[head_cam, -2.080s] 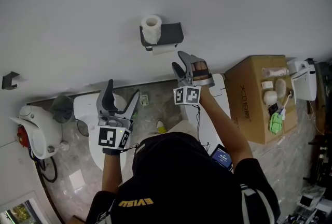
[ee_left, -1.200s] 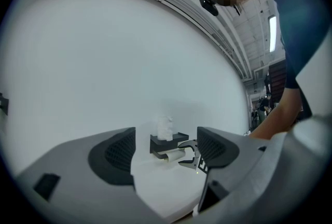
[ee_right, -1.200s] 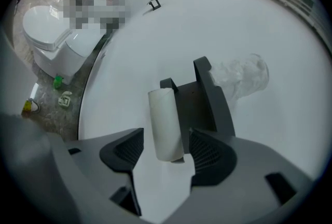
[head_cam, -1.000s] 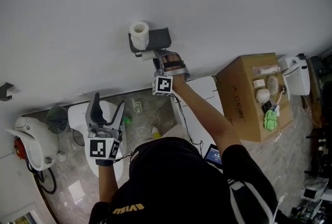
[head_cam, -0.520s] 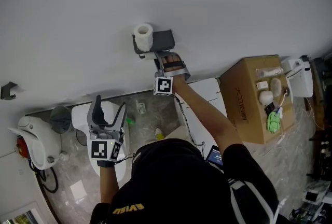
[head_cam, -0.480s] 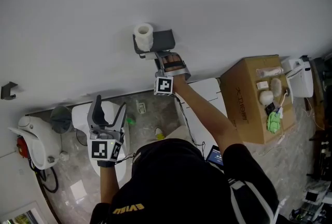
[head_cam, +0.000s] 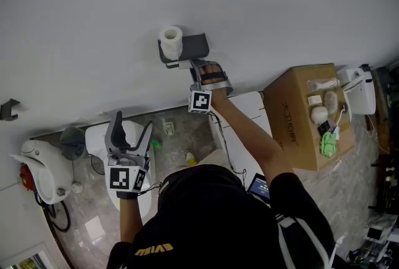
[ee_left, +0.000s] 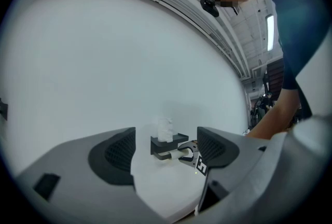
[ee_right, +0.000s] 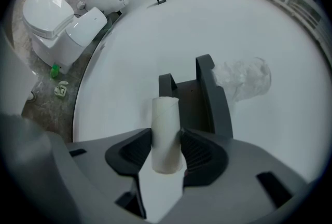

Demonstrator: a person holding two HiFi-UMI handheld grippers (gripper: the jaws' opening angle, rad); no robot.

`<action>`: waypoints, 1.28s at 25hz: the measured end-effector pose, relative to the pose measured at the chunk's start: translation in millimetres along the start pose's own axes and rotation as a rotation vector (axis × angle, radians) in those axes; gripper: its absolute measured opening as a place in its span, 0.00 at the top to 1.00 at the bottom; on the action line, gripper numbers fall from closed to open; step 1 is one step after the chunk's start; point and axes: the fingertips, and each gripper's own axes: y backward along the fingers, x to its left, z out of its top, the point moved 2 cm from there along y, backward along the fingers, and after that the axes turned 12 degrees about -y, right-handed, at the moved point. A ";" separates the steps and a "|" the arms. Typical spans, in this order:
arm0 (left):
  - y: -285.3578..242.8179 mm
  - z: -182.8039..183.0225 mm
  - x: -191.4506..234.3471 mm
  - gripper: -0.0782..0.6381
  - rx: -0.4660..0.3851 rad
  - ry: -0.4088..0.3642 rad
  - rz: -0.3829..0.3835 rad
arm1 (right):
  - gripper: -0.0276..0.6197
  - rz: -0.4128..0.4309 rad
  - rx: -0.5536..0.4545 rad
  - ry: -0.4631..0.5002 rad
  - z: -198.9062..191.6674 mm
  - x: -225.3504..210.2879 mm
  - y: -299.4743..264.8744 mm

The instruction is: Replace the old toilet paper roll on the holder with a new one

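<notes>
The swap has barely begun: the old roll [ee_right: 166, 135], worn down to little more than its core, still sits on the holder [head_cam: 196, 45] on the wall, and the new roll [head_cam: 170, 41] stands upright on the holder's top shelf, untouched. My right gripper [ee_right: 166, 148] has its jaws on either side of the old roll; they have just been closing, and the pads now look pressed against it. I judge the grasp made, with pulling the old roll off, putting it aside and fitting the new one all still to do. My left gripper [head_cam: 129, 131] hangs spread and empty above the toilet [head_cam: 100, 131], well apart from the holder. Two seconds ago my right gripper was below the holder with jaws wide; since then it has come up to the roll, while the left has stayed put.
</notes>
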 end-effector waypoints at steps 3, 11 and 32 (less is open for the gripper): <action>-1.8 1.9 -0.7 0.36 -0.001 0.003 -0.004 | 0.68 -0.003 0.012 -0.003 -5.8 -2.2 3.1; -10.4 8.5 -5.4 0.36 -0.032 0.015 -0.031 | 0.68 -0.026 0.061 0.008 -26.7 -9.0 3.9; -27.0 9.8 -25.1 0.36 -0.070 0.041 -0.093 | 0.68 -0.048 0.159 -0.017 -68.3 -22.6 18.6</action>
